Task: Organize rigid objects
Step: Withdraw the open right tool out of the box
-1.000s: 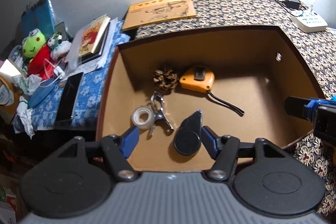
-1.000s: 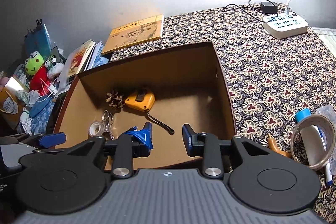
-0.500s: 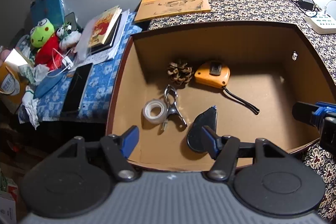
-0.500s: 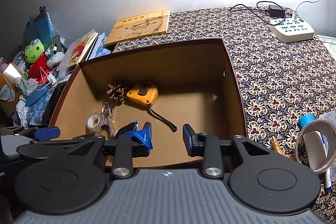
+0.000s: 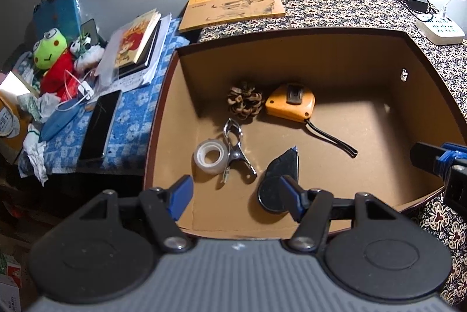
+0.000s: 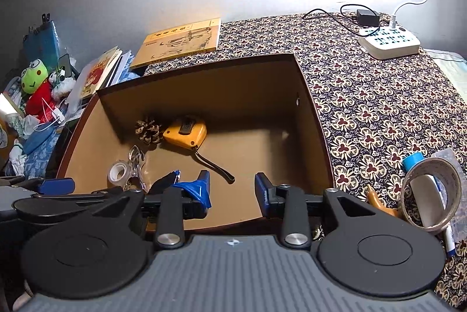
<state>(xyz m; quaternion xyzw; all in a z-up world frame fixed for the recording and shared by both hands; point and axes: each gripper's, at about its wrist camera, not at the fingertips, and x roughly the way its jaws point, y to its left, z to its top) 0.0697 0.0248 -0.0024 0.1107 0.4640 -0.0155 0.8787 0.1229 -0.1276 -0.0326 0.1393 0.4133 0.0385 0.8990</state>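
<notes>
Far left on the blue cloth lie a frog plush (image 5: 46, 50) and a dark phone (image 5: 100, 125). My left tool (image 5: 236, 196) hangs over the near edge of the brown box (image 5: 292, 55), its blue fingers spread apart with nothing between them. Inside the box sit a clear tape roll (image 5: 209, 157), a metal clip (image 5: 237, 150) touching it, a pinecone (image 5: 244, 104), an orange tape measure (image 5: 290, 103) and a black cutter (image 5: 281, 177). My right tool (image 6: 232, 189) hovers above the box's near wall, fingers also apart and empty. Right of the box, on the patterned tabletop (image 6: 379, 107), lies a large tape ring (image 6: 432, 195).
</notes>
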